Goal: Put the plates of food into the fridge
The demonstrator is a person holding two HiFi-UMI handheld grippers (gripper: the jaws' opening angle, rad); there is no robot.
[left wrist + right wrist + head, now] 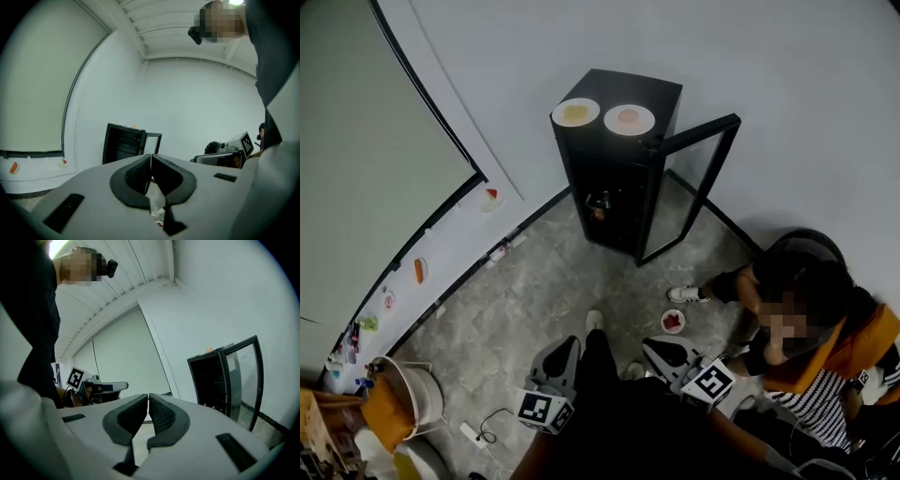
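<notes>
Atop fridge [662, 96]: yellow-food plate [576, 112], pink-food plate [629, 119] | floor [548, 286]: grey tiles | walls [778, 56] white

Fridge [661, 96]: matt black casing; door [689, 192] clear glass, black frame. 2 plates [576, 112] [629, 119]: white, smooth, glossy. Floor [539, 291]: mottled grey stone-look tiles. Left gripper [151, 169]: matt grey plastic shell; pads [137, 174] black, finely ribbed.

L tool [150, 160] shut, empty, fridge [123, 144] open
</notes>
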